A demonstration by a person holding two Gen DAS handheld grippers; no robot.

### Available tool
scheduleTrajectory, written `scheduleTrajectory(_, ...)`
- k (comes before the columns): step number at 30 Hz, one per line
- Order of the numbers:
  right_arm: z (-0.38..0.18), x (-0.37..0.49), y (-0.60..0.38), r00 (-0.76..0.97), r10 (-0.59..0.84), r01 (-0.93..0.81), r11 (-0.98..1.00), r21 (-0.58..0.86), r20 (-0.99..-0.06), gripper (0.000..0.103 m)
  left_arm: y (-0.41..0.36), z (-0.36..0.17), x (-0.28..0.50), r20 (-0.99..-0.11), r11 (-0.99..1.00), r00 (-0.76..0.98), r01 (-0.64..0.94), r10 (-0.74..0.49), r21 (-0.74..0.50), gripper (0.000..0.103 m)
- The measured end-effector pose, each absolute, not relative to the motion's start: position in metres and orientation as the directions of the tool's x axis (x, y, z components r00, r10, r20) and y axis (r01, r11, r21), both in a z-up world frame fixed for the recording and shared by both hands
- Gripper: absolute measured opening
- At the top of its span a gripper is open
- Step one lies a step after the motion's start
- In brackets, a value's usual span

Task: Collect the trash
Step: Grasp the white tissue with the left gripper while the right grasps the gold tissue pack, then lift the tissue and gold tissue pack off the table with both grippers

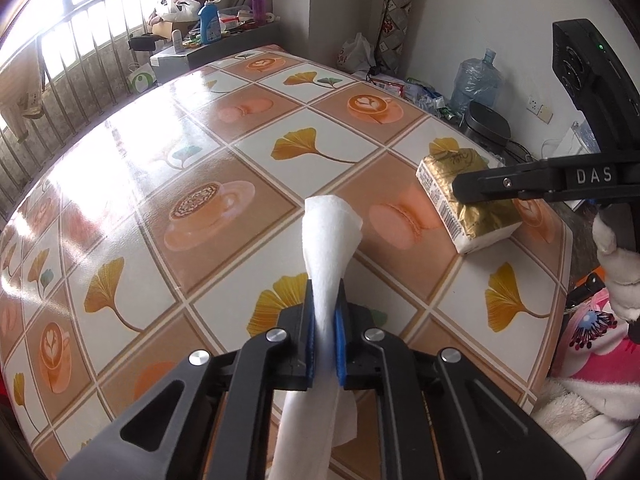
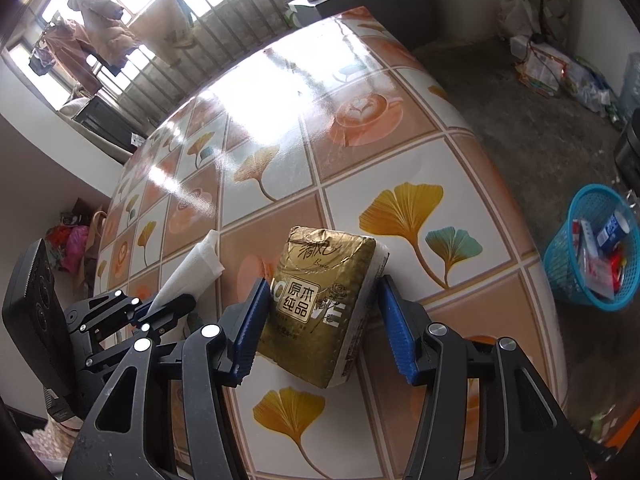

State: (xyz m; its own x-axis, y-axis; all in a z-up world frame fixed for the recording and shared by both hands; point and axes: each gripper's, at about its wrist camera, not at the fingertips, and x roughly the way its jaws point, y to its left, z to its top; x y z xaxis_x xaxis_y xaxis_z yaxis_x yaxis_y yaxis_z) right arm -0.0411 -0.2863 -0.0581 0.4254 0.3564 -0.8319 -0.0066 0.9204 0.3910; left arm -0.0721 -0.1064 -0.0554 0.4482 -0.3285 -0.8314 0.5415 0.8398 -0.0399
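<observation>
both wrist views close above table (image 1: 240,152); facing downward

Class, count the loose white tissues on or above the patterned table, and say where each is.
1. The white tissue is pinched between the left tongs, above the table, left of the gold tissue pack. More may be hidden inside that pack.

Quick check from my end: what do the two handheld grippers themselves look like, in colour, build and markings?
Both are matte black linkage frames with silver round pivot bolts and ribbed blue pads inside the fingers. The left gripper and right gripper match. Seen from the left wrist view, the right one carries white "DAS" lettering and a black box with a green light. No sleeves or cables show.
</observation>
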Motion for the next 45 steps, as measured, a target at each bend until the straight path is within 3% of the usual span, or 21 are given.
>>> scheduleTrajectory(6,-0.058,-0.039,-0.286,0.416,0.360,-0.001,0.918,0.396,-0.835,0.054,-0.109,-0.056,-0.072,-0.830,0.839,0.456,0.544,-0.321,-0.025,0.007)
scheduleTrajectory(14,-0.058,-0.037,-0.274,0.412,0.345,-0.020,0.929,0.370,-0.843,0.069,-0.110,-0.056,-0.072,-0.829,0.838,0.461,0.545,-0.316,-0.017,0.007)
scheduleTrajectory(29,-0.058,-0.042,-0.255,0.428,0.224,-0.089,0.974,0.207,-0.876,0.069,-0.110,-0.056,-0.072,-0.829,0.839,0.462,0.544,-0.316,-0.017,0.007)
scheduleTrajectory(45,-0.058,-0.049,-0.245,0.436,0.197,-0.098,0.980,0.171,-0.878,0.069,-0.110,-0.055,-0.072,-0.829,0.840,0.462,0.543,-0.315,-0.017,0.007)
